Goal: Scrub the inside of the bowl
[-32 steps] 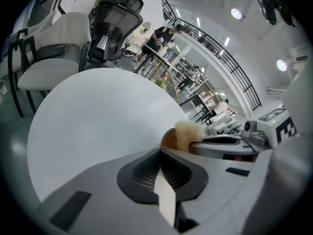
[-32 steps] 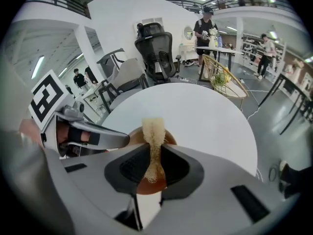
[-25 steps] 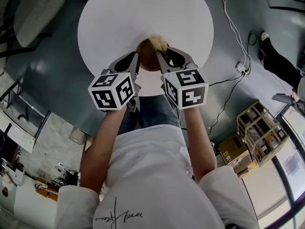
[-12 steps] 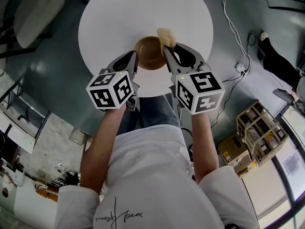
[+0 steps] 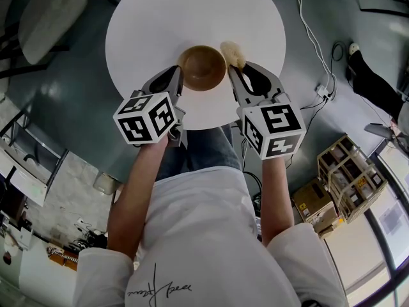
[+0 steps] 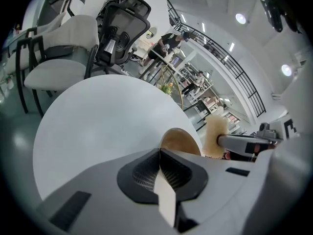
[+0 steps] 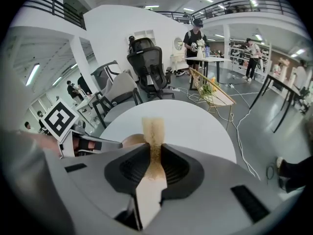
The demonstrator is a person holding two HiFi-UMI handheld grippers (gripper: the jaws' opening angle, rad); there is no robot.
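**Left hand-held gripper** (image 6: 160, 153): grey jaws drawn together, ribbed pads meeting along a thin line. Clamped on the left rim of the round brown wooden bowl (image 5: 202, 68), with the rim running in at the jaw tips. Black-and-white marker cube (image 5: 147, 118) at the rear end.

**Right hand-held gripper** (image 7: 155, 155): jaws closed on a flat tan fibrous scrubbing sponge (image 7: 153, 129), gripped by its lower part. Upper end of the sponge upright, projecting past the jaw tips. Second marker cube (image 5: 271, 130) at the rear end.

**Sponge position:** outside the bowl, just beside its right rim and slightly toward the far side. Contact with the rim or with the surface below not determinable.

**Bowl:** upright, open side up, smooth brown interior fully in view from the head camera. Resting on the round white counter (image 5: 192, 11), close to the near edge and roughly midway between the left and right edges. Both hand-held grippers reaching in over the near edge, one on each side of the bowl.

**Below the near edge:** blue jeans (image 5: 204, 149) and white shirt (image 5: 204, 235) of the person.

**Beyond the counter:**
- Grey floor (image 5: 77, 88) on all sides.
- White cable (image 5: 312, 37) trailing along the floor past the right edge.
- Wooden slatted rack (image 5: 351, 178) well apart to the right.
- Black mesh office chair (image 6: 120, 28) and pale padded chair (image 6: 58, 72) past the far edge.
- Standing figures at a distant table (image 7: 195, 38), too small for detail.
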